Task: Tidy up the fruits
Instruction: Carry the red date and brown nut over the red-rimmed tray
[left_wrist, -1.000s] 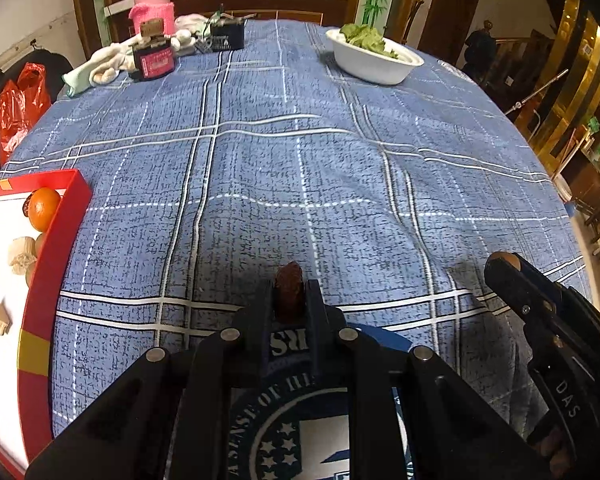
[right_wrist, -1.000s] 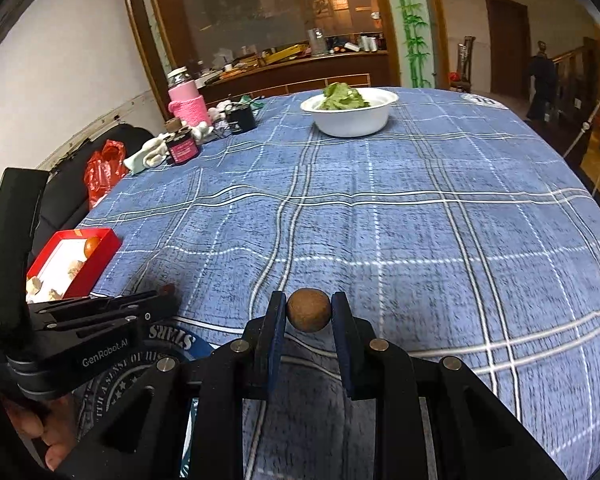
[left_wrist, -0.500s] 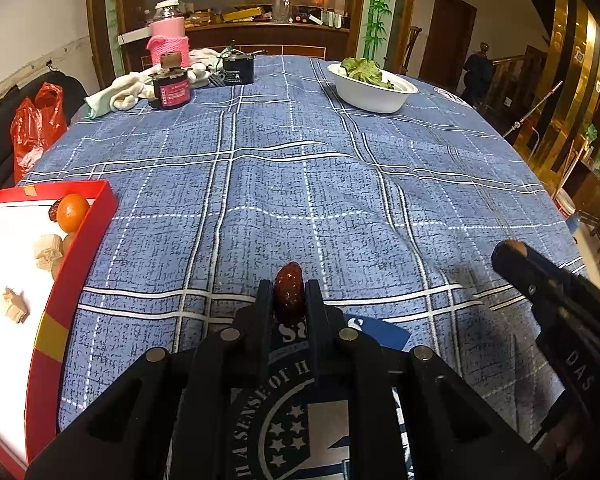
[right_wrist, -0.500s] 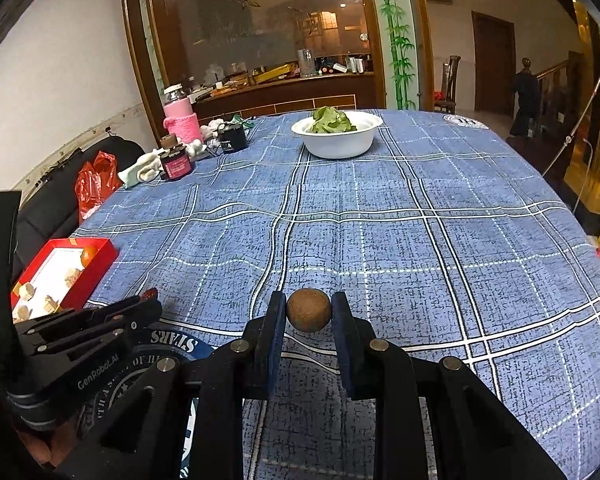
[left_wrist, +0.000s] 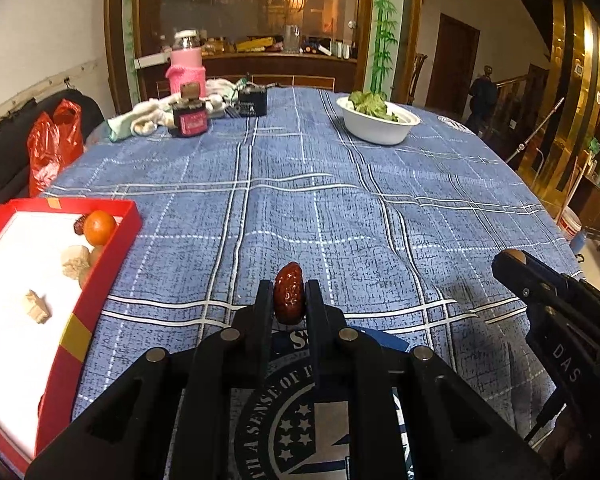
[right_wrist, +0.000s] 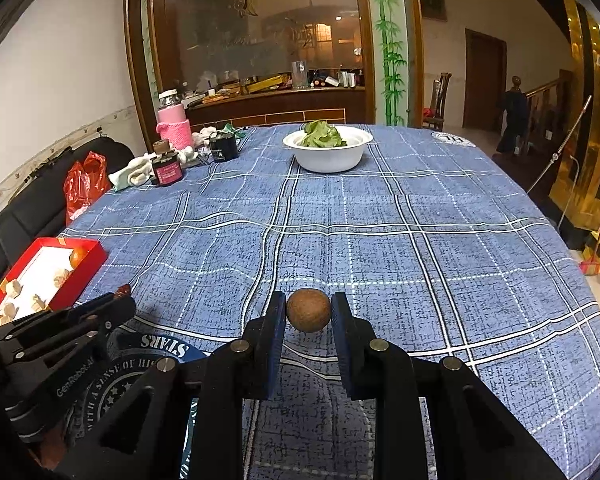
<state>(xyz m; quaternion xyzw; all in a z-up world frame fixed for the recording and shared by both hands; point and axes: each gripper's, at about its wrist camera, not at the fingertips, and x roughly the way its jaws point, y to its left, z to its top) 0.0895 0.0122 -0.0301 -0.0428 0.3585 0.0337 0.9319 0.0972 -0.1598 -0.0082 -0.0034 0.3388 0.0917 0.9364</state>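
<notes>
My left gripper (left_wrist: 288,292) is shut on a dark red date (left_wrist: 288,298), held above the blue plaid tablecloth. My right gripper (right_wrist: 309,307) is shut on a round brown fruit (right_wrist: 309,310). At the left edge lies a red box (left_wrist: 112,256) with a white inside; it holds an orange (left_wrist: 99,227), a dark date and several pale chunks. The same red box (right_wrist: 88,266) shows at the left of the right wrist view. Each gripper appears in the other's view: the right gripper (left_wrist: 508,258) at the right, the left gripper (right_wrist: 122,294) low on the left.
A white bowl of green leaves (left_wrist: 378,122) stands at the far side. At the far left are a pink-wrapped bottle (left_wrist: 186,66), a dark jar (left_wrist: 189,118), a black box (left_wrist: 253,103) and white cloth. A printed round emblem (left_wrist: 300,408) lies under my grippers.
Both views have tilted upward, so more of the room shows. The left gripper rose a little with the date. Both grips are unchanged.
</notes>
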